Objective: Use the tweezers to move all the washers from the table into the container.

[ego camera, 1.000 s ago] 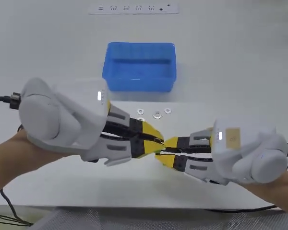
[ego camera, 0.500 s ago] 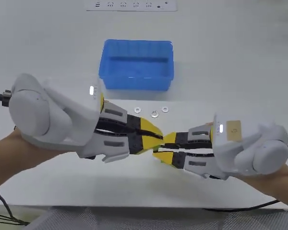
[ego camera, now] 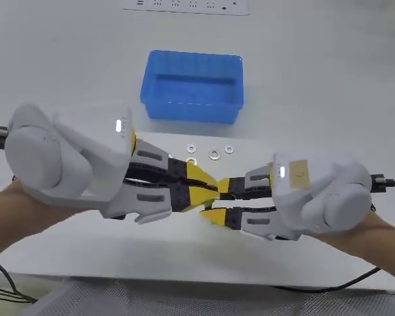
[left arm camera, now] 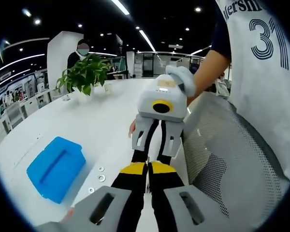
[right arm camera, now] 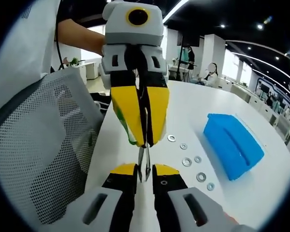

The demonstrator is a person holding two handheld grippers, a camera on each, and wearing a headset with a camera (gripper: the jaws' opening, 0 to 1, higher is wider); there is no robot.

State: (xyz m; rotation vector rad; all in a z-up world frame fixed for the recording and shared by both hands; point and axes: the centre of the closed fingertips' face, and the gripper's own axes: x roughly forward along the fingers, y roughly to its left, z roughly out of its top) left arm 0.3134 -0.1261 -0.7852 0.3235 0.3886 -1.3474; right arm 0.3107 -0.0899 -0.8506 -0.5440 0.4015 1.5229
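Washers (ego camera: 214, 155) lie on table (ego camera: 329, 99) before container (ego camera: 191, 86).

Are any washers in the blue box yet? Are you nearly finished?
Nothing looks done yet: the blue container looks empty. In hand: the tweezers are pinched in the left gripper, and their tip sits between the jaws of the right gripper; I can't tell if it grips. Left to do: all six washers lie on the table.

Blue container (ego camera: 191, 85), silvery washers (ego camera: 214, 155) and tweezers (right arm camera: 143, 162) (white table (ego camera: 316, 99)).
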